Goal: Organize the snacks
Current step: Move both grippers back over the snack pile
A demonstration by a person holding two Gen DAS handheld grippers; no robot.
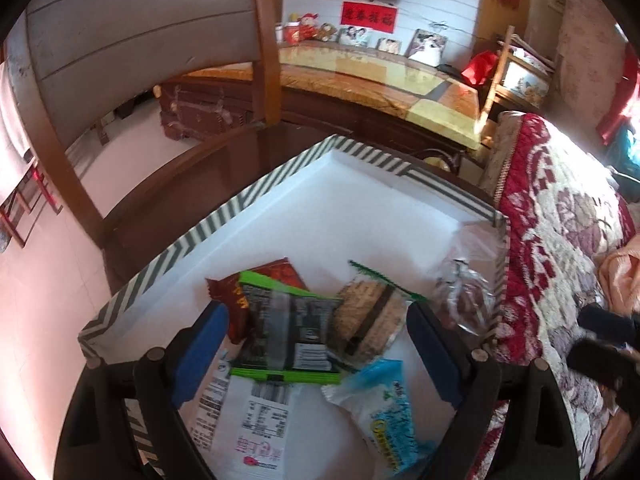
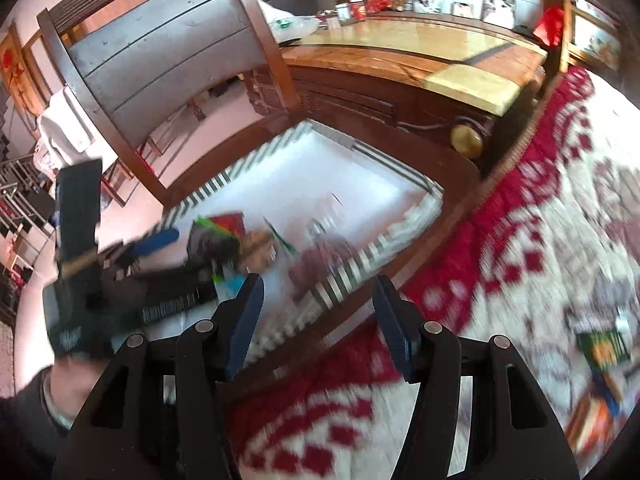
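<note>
Left gripper (image 1: 316, 344) wide open, empty, over green-edged packet (image 1: 286, 336) in striped tray (image 1: 168, 256); right gripper (image 2: 318, 320) open, empty, over quilt (image 2: 520, 220), remaining snacks (image 2: 604, 348) apparently far right—blurred.

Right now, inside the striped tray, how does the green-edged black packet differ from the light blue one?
The green-edged black packet lies on top of other snacks, overlapping a red packet; the light blue packet lies nearer the camera, mostly on the tray floor. The black one looks flat with printed text showing; the blue one looks puffier. Both lie between the open left tongs in the striped tray.
</note>
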